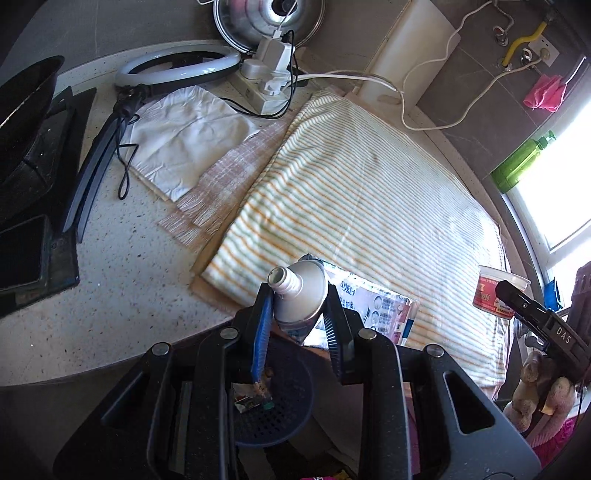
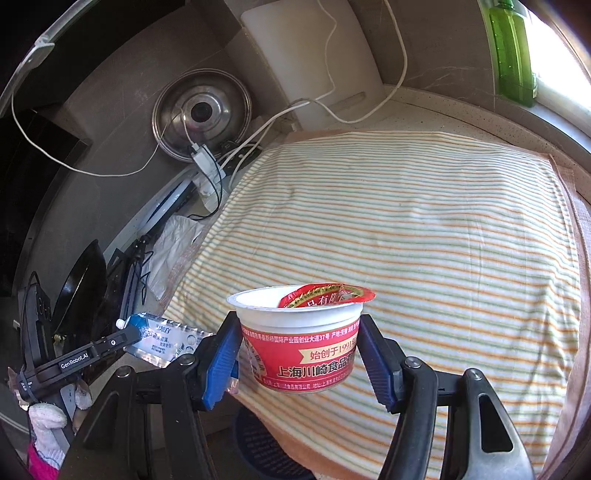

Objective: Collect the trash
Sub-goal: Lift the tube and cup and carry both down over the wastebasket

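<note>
My left gripper (image 1: pixel 298 306) is shut on a spouted foil pouch (image 1: pixel 306 286), its open white spout pointing up and left. Directly below it stands a dark blue perforated bin (image 1: pixel 275 410) with a few scraps inside. My right gripper (image 2: pixel 297 325) is shut on a red-and-white plastic cup (image 2: pixel 306 354) whose red foil lid is peeled back. The cup hangs over the near edge of the striped towel (image 2: pixel 406 221), above the bin (image 2: pixel 255 439). The left wrist view shows the cup (image 1: pixel 493 291) at the right. The right wrist view shows the pouch (image 2: pixel 159 339) at the lower left.
The striped towel (image 1: pixel 369 184) covers most of a speckled countertop (image 1: pixel 110 295). At the back lie a white cloth (image 1: pixel 184 140), a ring light (image 1: pixel 177 66), a power strip (image 1: pixel 266 88) with cables and a pot lid (image 1: pixel 255 18). A green bottle (image 1: pixel 521 162) stands by the window.
</note>
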Demonstrator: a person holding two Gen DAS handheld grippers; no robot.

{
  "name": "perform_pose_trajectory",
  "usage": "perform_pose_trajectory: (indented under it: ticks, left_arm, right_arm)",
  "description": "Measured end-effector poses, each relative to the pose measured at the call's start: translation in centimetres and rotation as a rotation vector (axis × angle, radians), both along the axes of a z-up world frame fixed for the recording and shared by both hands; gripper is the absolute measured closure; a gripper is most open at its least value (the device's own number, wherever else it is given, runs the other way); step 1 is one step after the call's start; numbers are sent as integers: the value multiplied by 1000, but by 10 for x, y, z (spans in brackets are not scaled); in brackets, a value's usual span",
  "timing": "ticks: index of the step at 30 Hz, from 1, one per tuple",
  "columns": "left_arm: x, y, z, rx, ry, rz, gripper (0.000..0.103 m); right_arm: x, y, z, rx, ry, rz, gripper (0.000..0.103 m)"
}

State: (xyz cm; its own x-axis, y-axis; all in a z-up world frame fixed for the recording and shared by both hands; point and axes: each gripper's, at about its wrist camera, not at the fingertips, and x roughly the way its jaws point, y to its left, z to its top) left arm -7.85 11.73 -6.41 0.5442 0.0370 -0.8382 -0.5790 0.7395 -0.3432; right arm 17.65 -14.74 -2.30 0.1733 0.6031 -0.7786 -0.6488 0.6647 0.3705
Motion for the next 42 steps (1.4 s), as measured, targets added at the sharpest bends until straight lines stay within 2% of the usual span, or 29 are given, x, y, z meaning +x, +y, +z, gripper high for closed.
perform_pose_trajectory:
  ticks: [10,18,29,42]
  left_arm:
    - [-54,1,-20,0,46,-7,77]
    - [-81,8,-44,-9,95,-4,77]
    - [-97,7,-81,-3,184,-28,77]
    - [-97,-10,-120,33,276,-90,77]
  right_arm:
    - [-62,9,-6,-18,2,55,38]
    - [-102,16,-27,-46,34,98,38]
    - [-138,23,-56,-92,71,132,38]
    - [-162,23,-96,-165,113,139,38]
